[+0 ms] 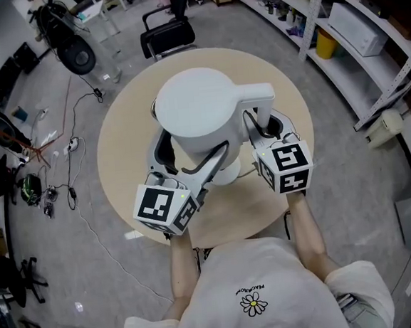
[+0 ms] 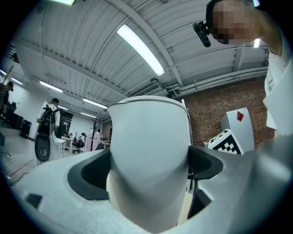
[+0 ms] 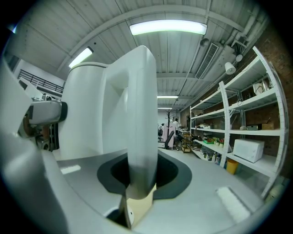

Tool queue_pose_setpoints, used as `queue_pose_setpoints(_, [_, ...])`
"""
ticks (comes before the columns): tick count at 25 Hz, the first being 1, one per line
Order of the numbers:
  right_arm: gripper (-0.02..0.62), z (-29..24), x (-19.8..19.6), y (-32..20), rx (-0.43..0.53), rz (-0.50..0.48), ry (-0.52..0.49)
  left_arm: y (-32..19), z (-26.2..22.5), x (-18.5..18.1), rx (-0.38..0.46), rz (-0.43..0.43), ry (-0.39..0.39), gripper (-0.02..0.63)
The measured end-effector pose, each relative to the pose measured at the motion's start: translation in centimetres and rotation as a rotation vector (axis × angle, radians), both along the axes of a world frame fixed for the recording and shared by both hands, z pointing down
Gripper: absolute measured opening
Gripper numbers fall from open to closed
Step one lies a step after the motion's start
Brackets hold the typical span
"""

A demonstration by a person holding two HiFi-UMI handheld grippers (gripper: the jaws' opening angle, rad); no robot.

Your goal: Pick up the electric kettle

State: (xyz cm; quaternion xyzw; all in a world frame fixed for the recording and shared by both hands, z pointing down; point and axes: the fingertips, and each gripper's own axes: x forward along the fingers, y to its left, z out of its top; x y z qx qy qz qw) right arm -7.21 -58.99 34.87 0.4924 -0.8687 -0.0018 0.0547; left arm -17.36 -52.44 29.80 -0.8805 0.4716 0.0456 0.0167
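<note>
A white electric kettle [image 1: 201,113] is over the round beige table [image 1: 122,156], its handle [image 1: 257,94] pointing right. My left gripper [image 1: 191,157] is shut on the lower body of the kettle [image 2: 149,151], with a jaw pressed on each side [image 2: 149,176]. My right gripper [image 1: 263,127] is shut on the handle [image 3: 139,114], which stands upright between its jaws [image 3: 139,176]. The kettle body [image 3: 84,109] fills the left of the right gripper view. A white round part [image 1: 225,172] shows under the kettle; I cannot tell whether the kettle rests on it.
A black office chair [image 1: 169,31] stands beyond the table. Metal shelving [image 1: 355,36] with boxes and a yellow bin [image 1: 326,42] runs along the right. Cables and gear [image 1: 64,147] lie on the floor to the left. The person stands at the table's near edge.
</note>
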Motion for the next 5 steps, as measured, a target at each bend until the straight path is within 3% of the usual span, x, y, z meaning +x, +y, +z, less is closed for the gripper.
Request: queue_pose_setpoints(5, [0.087, 0.00, -0.35, 0.09, 0.007, -0.005, 0.004, 0.13, 0.21, -0.41, -0.007, -0.010, 0.009, 0.540])
